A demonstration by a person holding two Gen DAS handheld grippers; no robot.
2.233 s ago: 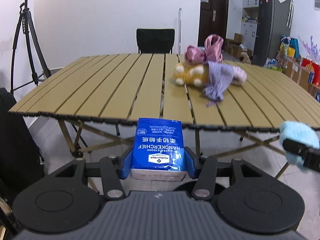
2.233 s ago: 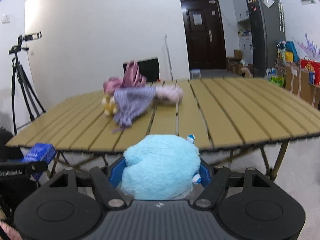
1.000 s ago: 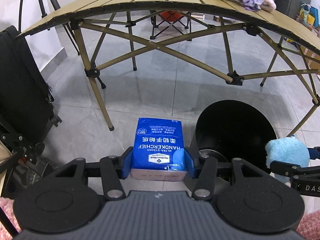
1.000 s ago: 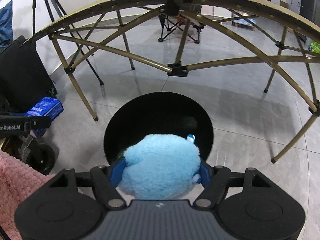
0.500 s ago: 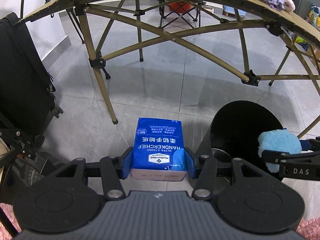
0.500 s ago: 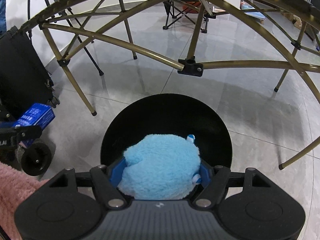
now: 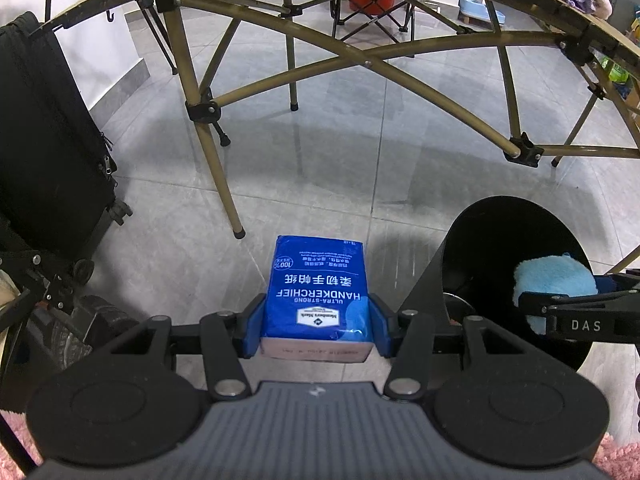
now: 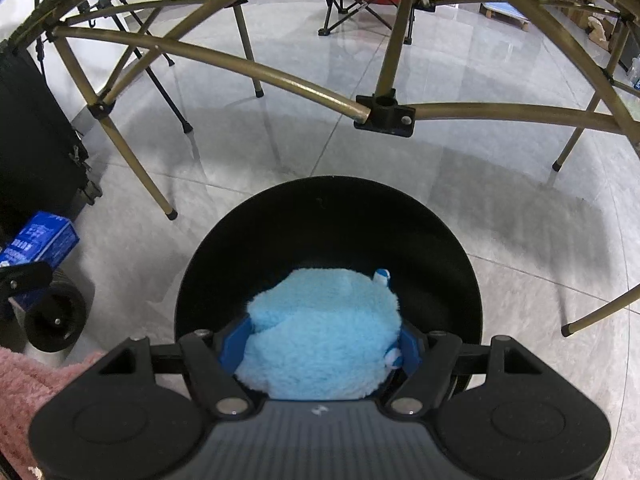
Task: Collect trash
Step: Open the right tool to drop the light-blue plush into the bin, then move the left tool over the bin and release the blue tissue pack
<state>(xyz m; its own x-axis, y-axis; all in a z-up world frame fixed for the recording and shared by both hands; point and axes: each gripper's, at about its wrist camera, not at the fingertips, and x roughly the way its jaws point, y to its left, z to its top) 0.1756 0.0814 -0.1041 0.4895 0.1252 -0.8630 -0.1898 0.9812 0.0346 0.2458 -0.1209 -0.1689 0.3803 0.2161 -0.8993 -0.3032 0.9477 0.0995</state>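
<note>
My left gripper [image 7: 316, 330] is shut on a blue handkerchief pack [image 7: 318, 288] and holds it above the grey floor, left of a round black trash bin [image 7: 476, 240]. My right gripper [image 8: 322, 350] is shut on a light-blue plush toy [image 8: 324, 332] and holds it over the near part of the bin's [image 8: 328, 204] open mouth. In the left wrist view the plush [image 7: 554, 280] shows inside the bin's rim at the right. In the right wrist view the pack [image 8: 40, 242] shows at the far left.
The folding table's tan legs and braces [image 7: 208, 148] span the floor ahead, with a joint [image 8: 384, 114] close above the bin. A black suitcase [image 7: 44, 140] stands at the left. A black wheel [image 8: 54, 322] lies left of the bin.
Both grippers have come lower and closer to the bin. The plush now sits further over the bin's mouth. Both grips are unchanged.
</note>
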